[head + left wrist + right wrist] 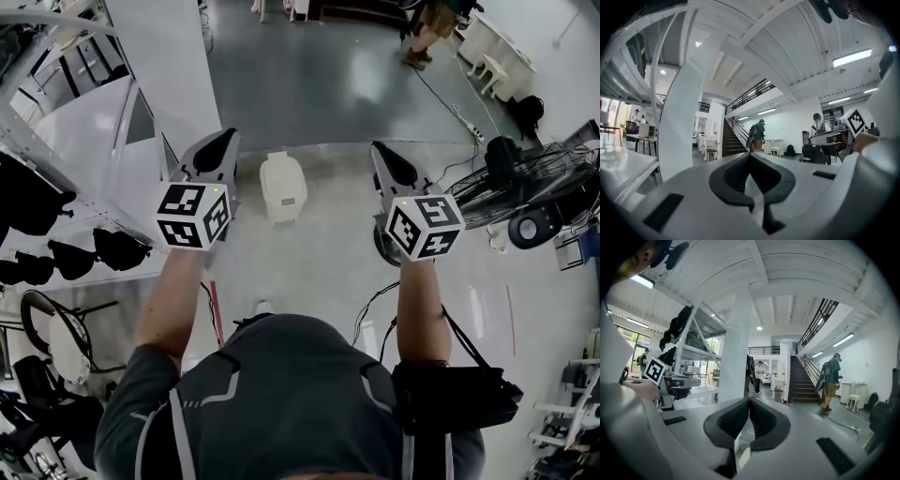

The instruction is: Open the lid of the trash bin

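The trash bin (282, 187), a small cream one, stands on the pale floor just above the middle of the head view, near the line where that floor meets the darker, glossy grey stretch. From this steep angle its lid looks down. It sits in the gap between the two grippers and touches neither.

The left gripper (223, 141) is held out at the bin's left and the right gripper (379, 150) at its right, both pointing towards the top of the frame. In each gripper view the dark ribbed pads meet tip to tip with nothing between them.

At the upper left, a white column (159, 66) and a white shelf rack (56, 141) with dark items close off that side, close beside the left gripper. At the right, a floor fan (539, 192) and a cable with a power strip (469, 122) edge the space.

Beyond the bin, the grey floor (328, 84) lies open up to a person (427, 33) at the top edge and white stools (492, 66) at the upper right. The right gripper view shows a staircase (802, 378) at the far end.
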### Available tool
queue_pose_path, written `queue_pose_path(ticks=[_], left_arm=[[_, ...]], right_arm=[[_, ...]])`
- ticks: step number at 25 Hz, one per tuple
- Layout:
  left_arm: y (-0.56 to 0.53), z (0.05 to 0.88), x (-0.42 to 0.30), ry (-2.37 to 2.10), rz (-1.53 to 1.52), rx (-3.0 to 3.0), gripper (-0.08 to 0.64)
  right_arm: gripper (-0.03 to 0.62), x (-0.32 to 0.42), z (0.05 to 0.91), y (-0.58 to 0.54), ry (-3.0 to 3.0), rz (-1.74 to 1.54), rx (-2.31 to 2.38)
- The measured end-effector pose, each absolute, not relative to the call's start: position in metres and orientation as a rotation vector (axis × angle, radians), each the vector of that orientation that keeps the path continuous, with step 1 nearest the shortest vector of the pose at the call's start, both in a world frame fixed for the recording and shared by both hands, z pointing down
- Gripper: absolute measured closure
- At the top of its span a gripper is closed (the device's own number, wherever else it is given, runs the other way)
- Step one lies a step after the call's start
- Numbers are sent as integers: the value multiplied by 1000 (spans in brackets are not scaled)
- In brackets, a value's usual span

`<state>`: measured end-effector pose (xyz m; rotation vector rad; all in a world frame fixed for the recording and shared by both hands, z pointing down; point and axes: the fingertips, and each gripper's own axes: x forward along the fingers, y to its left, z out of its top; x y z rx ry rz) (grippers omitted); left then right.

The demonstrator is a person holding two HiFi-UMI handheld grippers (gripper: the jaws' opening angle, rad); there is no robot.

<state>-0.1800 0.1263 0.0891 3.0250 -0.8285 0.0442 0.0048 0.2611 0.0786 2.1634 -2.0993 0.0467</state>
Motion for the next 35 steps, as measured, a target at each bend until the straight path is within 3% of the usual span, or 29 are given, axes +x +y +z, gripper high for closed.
queue_pose_path(ticks=[19,35], left_arm=[[43,108,-207,-996,43,2935,551],[-51,110,-106,-1160,87,2855,551]], right_arm=[[566,8,80,140,-2195,42,2077],[563,127,85,20,-2308,31,2030]])
